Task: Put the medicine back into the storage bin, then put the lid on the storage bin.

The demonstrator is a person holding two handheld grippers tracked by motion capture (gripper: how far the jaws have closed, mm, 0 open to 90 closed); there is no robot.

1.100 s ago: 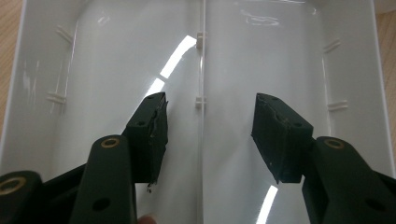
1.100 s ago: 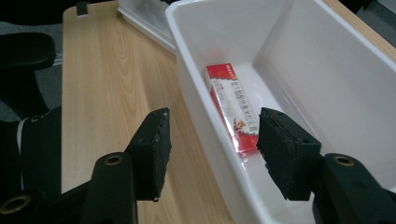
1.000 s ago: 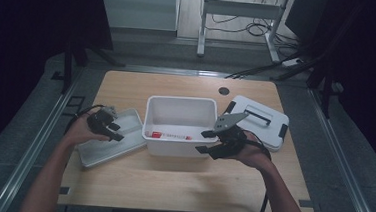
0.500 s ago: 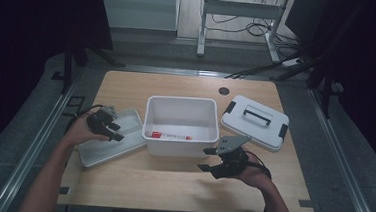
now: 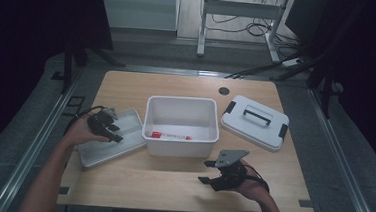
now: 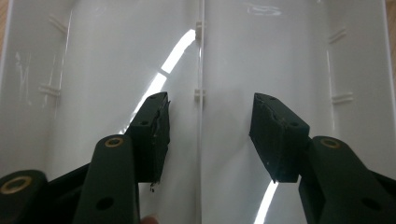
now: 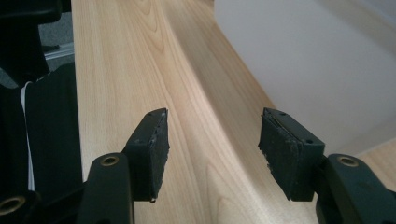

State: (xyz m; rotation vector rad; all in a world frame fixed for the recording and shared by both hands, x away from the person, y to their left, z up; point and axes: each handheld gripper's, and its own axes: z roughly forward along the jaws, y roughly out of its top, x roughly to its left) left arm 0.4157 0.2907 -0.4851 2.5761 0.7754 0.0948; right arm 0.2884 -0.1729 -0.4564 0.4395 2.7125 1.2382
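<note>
Since the earlier frame the right gripper [image 5: 211, 172] has dropped from the white bin [image 5: 180, 146] to the bare table [image 5: 135, 182] in front, jaws apart, nothing betw. them. Left gripper [image 5: 113, 131] unmoved over the grey tray [image 5: 123, 149], jaws wide but just closing a bit, empty.

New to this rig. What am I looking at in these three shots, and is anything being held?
No robot here: a person holds a handheld two-jaw gripper in each hand. The high view looks down on the table from above the person's side. There the left gripper hangs over a shallow white tray, and the right gripper is low over bare wood in front of the white bin. A red-capped tube lies in the bin; the bin's lid sits to its right. The other two pictures come from cameras riding on each gripper, looking along its black jaws. Both pairs of jaws stand apart with nothing between them, so nothing is held.
</note>
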